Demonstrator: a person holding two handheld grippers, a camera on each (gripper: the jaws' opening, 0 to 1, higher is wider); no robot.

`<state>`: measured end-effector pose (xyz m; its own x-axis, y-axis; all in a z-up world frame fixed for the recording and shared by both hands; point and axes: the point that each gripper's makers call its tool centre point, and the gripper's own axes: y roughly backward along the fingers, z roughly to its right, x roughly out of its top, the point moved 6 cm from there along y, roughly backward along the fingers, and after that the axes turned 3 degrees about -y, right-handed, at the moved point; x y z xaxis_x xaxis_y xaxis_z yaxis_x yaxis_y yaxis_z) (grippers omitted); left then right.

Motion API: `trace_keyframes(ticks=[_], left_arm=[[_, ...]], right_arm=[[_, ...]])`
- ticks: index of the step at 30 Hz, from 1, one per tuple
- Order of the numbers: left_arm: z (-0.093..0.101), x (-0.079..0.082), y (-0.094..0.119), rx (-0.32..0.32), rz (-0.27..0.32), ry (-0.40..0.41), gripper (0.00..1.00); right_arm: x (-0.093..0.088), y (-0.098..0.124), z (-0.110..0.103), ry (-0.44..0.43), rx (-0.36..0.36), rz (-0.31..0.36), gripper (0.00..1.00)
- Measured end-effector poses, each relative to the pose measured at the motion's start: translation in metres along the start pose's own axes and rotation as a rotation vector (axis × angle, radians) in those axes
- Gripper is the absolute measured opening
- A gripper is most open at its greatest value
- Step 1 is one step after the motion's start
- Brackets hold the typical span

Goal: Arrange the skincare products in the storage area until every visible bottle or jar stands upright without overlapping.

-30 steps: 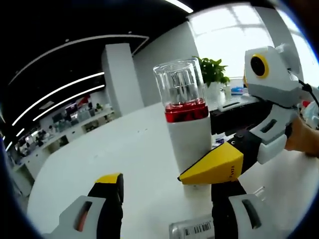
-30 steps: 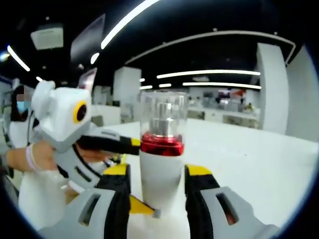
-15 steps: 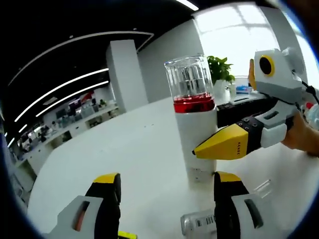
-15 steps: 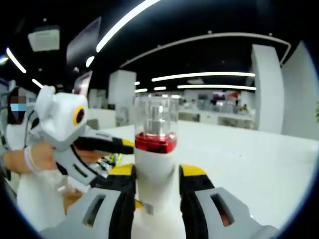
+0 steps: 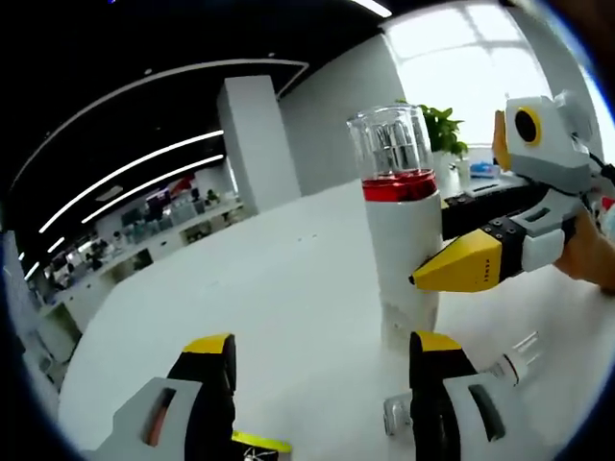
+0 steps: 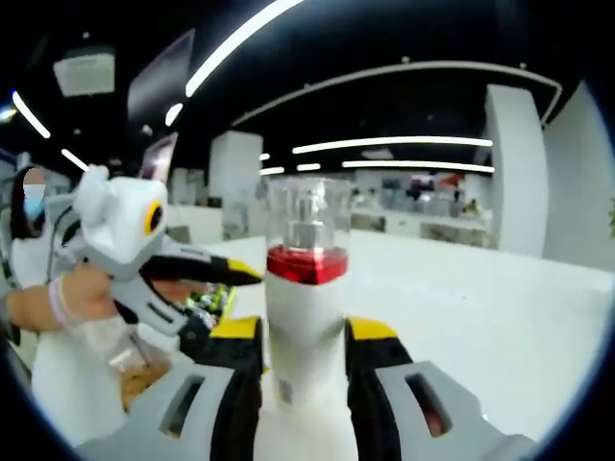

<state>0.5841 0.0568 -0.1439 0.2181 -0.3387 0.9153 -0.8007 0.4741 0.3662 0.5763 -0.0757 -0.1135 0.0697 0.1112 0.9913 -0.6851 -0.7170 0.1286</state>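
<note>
Bottle [image 6: 306, 317], white-bodied with a red band and clear cap, stands upright on the white table [image 5: 250, 317] between the jaws of my right gripper [image 6: 304, 336], which press against both its sides. In the left gripper view, that bottle [image 5: 404, 240] rises just ahead, with the right gripper's yellow tip against it. My left gripper [image 5: 317, 351] is spread wide with nothing between its jaws. A small clear bottle [image 5: 514, 360] lies on its side nearby.
</note>
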Motion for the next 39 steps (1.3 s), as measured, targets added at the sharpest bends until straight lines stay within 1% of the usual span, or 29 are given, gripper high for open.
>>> trace_keyframes(ticks=[1, 2, 5, 7, 9, 10, 12, 14, 18, 21, 25, 27, 30, 34, 36, 39], left_arm=[[-0.002, 0.002, 0.000, -0.012, 0.015, 0.027, 0.75], [-0.004, 0.003, 0.001, -0.014, 0.024, 0.037, 0.75], [-0.006, 0.001, 0.001, -0.017, 0.031, 0.044, 0.73], [-0.001, -0.003, 0.000, -0.048, 0.027, 0.039, 0.67], [0.001, -0.004, 0.000, -0.064, 0.025, 0.038, 0.65], [0.008, -0.003, 0.001, -0.100, 0.033, 0.043, 0.63], [0.016, -0.001, 0.003, -0.151, 0.057, 0.066, 0.59], [0.021, 0.000, 0.005, -0.175, 0.069, 0.069, 0.56], [0.032, 0.000, 0.005, -0.214, 0.073, 0.058, 0.48], [0.036, 0.000, 0.006, -0.233, 0.068, 0.047, 0.43], [0.040, 0.000, 0.006, -0.255, 0.071, 0.031, 0.40], [0.043, 0.000, 0.005, -0.270, 0.075, 0.026, 0.38], [0.047, 0.001, 0.003, -0.284, 0.074, 0.011, 0.37], [0.052, 0.002, 0.002, -0.308, 0.070, 0.001, 0.37], [0.055, 0.002, 0.002, -0.330, 0.073, 0.020, 0.37], [0.059, 0.003, 0.003, -0.338, 0.073, 0.011, 0.37]], right_arm=[[0.001, 0.001, 0.000, 0.000, 0.002, 0.002, 0.34], [0.004, 0.002, 0.000, -0.001, 0.007, 0.006, 0.34], [0.011, 0.007, 0.003, -0.004, 0.011, 0.026, 0.34], [0.015, 0.011, 0.009, -0.008, -0.004, 0.044, 0.34], [0.015, 0.013, 0.011, -0.005, -0.012, 0.048, 0.35], [0.013, 0.013, 0.012, -0.024, 0.000, 0.044, 0.34], [0.009, 0.013, 0.012, -0.049, 0.024, 0.026, 0.32], [0.005, 0.011, 0.012, -0.051, 0.039, 0.010, 0.30], [-0.008, 0.006, 0.009, -0.042, 0.088, -0.086, 0.26], [-0.014, 0.005, 0.008, -0.038, 0.090, -0.121, 0.25], [-0.015, 0.006, 0.006, -0.031, 0.084, -0.141, 0.25], [-0.016, 0.008, 0.006, 0.002, 0.087, -0.169, 0.23], [-0.016, 0.012, 0.008, 0.028, 0.091, -0.197, 0.21], [-0.017, 0.016, 0.009, 0.036, 0.085, -0.216, 0.20], [-0.018, 0.017, 0.008, 0.029, 0.091, -0.224, 0.18], [-0.020, 0.017, 0.009, 0.028, 0.089, -0.241, 0.15]])
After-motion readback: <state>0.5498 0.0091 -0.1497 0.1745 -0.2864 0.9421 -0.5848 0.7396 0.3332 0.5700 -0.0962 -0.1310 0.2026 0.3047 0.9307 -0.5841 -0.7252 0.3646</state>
